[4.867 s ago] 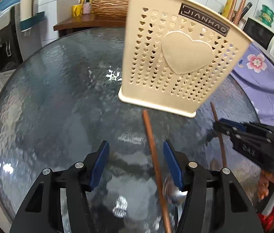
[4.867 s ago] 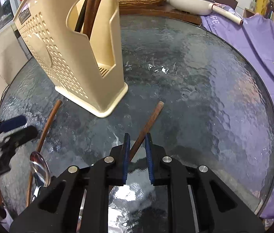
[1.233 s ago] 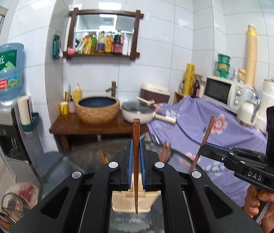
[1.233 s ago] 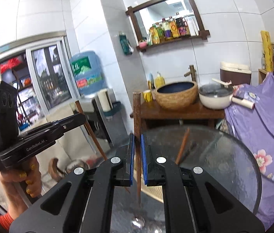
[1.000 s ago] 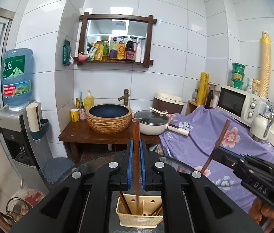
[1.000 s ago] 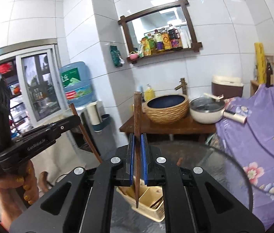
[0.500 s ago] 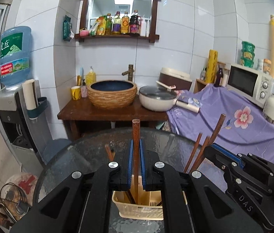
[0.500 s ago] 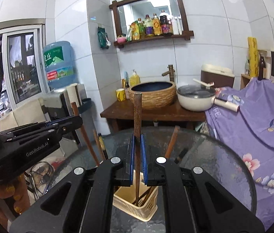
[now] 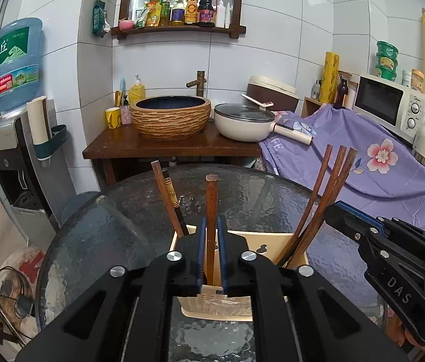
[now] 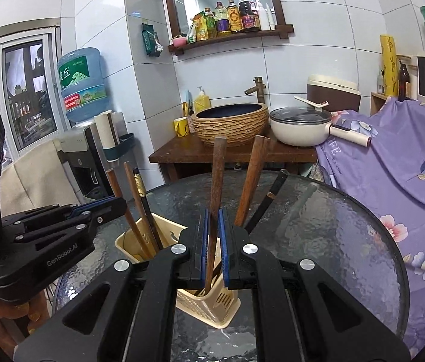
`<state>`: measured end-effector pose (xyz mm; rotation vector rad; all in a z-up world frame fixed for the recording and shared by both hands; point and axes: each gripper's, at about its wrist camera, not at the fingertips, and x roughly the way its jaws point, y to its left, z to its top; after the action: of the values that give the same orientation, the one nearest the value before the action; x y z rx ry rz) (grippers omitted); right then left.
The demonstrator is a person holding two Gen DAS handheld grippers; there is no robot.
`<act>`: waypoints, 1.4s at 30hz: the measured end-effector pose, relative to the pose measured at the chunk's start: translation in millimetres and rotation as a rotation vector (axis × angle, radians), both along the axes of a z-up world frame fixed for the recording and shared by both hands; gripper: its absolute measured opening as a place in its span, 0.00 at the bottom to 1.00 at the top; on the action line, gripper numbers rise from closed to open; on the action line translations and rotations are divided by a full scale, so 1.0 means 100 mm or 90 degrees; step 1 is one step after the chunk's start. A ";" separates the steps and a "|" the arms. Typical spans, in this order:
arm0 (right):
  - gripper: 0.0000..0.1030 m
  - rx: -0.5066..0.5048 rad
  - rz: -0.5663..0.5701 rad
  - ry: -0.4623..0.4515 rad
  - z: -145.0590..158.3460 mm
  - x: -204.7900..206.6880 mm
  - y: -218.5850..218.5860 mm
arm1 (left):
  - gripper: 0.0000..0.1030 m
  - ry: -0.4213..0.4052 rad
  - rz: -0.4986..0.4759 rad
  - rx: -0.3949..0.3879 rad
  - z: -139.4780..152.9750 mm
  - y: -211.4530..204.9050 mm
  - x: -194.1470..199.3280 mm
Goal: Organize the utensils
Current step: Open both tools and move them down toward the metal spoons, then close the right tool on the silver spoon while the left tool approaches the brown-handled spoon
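I have 1 wooden chopstick in each claw, both stood upright over the cream utensil holder (image 9: 272, 241) on the glass worktop (image 9: 107, 226).

In my left claw (image 9: 212, 256) the jaws are opening around the left chopstick (image 9: 211, 211). It is between the blue pads with a thin gap showing on either side, and its lower end is down inside the holder, so I judge this one is as good as delivered.

My right claw (image 10: 212, 241) is clamped tight on the right chopstick (image 10: 217, 187), whose lower end also reaches down into the holder's near compartment. It has yet to be let go.

Other sticks are already standing in the holder: 2 at its left end in my left view, including a dark one with a gold band (image 9: 171, 193), and more leaning out at its right end (image 9: 318, 199).

What is left, as far as I can see: let go of both sticks and lift clear. I cannot see the worktop near me behind my own claws, so I cannot tell whether more utensils wait there.
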<state>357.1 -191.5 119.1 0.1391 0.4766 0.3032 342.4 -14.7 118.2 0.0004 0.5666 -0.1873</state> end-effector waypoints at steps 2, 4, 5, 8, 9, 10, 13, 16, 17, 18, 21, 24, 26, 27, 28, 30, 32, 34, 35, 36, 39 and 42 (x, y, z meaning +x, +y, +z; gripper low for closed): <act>0.18 -0.010 -0.002 -0.008 0.01 -0.05 -0.01 | 0.30 -0.011 0.000 -0.003 0.01 0.02 -0.07; 0.47 -0.008 -0.006 -0.022 0.02 -0.14 -0.05 | 0.48 -0.027 0.000 -0.011 0.03 0.05 -0.16; 0.48 -0.004 -0.007 -0.031 0.03 -0.19 -0.07 | 0.53 -0.039 0.002 -0.015 0.04 0.07 -0.24; 0.49 -0.015 -0.001 -0.052 0.04 -0.40 -0.14 | 0.70 -0.057 0.000 -0.023 -0.01 0.13 -0.48; 0.52 -0.018 0.001 -0.054 0.02 -0.47 -0.16 | 0.78 -0.058 0.005 -0.022 -0.06 0.16 -0.56; 0.58 -0.021 0.006 -0.051 0.00 -0.53 -0.18 | 0.80 -0.058 0.010 -0.021 -0.09 0.17 -0.62; 0.65 -0.028 0.026 -0.022 -0.18 -0.68 -0.23 | 0.86 -0.030 0.011 -0.024 -0.31 0.25 -0.79; 0.65 -0.042 0.043 0.035 -0.45 -0.76 -0.25 | 0.87 0.024 0.011 -0.029 -0.60 0.32 -0.90; 0.65 -0.043 0.045 0.050 -0.54 -0.79 -0.26 | 0.87 0.035 0.010 -0.029 -0.67 0.33 -0.94; 0.65 -0.041 0.050 0.063 -0.62 -0.82 -0.26 | 0.87 0.042 0.012 -0.028 -0.72 0.34 -0.97; 0.65 -0.041 0.061 0.092 -0.81 -0.90 -0.24 | 0.87 0.067 0.008 -0.022 -0.92 0.34 -1.10; 0.65 -0.051 0.082 0.118 -1.00 -1.02 -0.17 | 0.88 0.078 0.011 -0.021 -1.03 0.36 -1.20; 0.65 -0.062 0.095 0.127 -1.11 -1.11 -0.11 | 0.89 0.084 0.011 -0.022 -1.11 0.36 -1.26; 0.65 -0.065 0.099 0.129 -1.13 -1.13 -0.08 | 0.89 0.087 0.012 -0.020 -1.15 0.36 -1.29; 0.65 -0.070 0.104 0.134 -1.18 -1.15 -0.06 | 0.89 0.089 0.014 -0.019 -1.18 0.37 -1.31; 0.65 -0.074 0.111 0.146 -1.27 -1.20 -0.02 | 0.89 0.099 0.019 -0.019 -1.27 0.38 -1.35; 0.65 -0.072 0.115 0.160 -1.36 -1.25 -0.01 | 0.89 0.108 0.019 -0.024 -1.34 0.39 -1.39; 0.65 -0.079 0.121 0.172 -1.43 -1.28 0.01 | 0.89 0.114 0.021 -0.022 -1.40 0.41 -1.42; 0.65 -0.084 0.122 0.175 -1.45 -1.28 0.03 | 0.90 0.117 0.021 -0.020 -1.43 0.41 -1.44; 0.65 -0.091 0.125 0.177 -1.48 -1.30 0.04 | 0.90 0.121 0.023 -0.018 -1.46 0.41 -1.45; 0.65 -0.106 0.137 0.185 -1.55 -1.31 0.09 | 0.90 0.139 0.024 -0.026 -1.56 0.42 -1.47; 0.65 -0.129 0.149 0.190 -1.61 -1.32 0.19 | 0.90 0.146 0.024 -0.031 -1.60 0.42 -1.50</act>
<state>225.4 -173.0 -41.5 -0.0717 0.8184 0.4647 192.5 27.4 -42.3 -0.0791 0.7901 -0.1660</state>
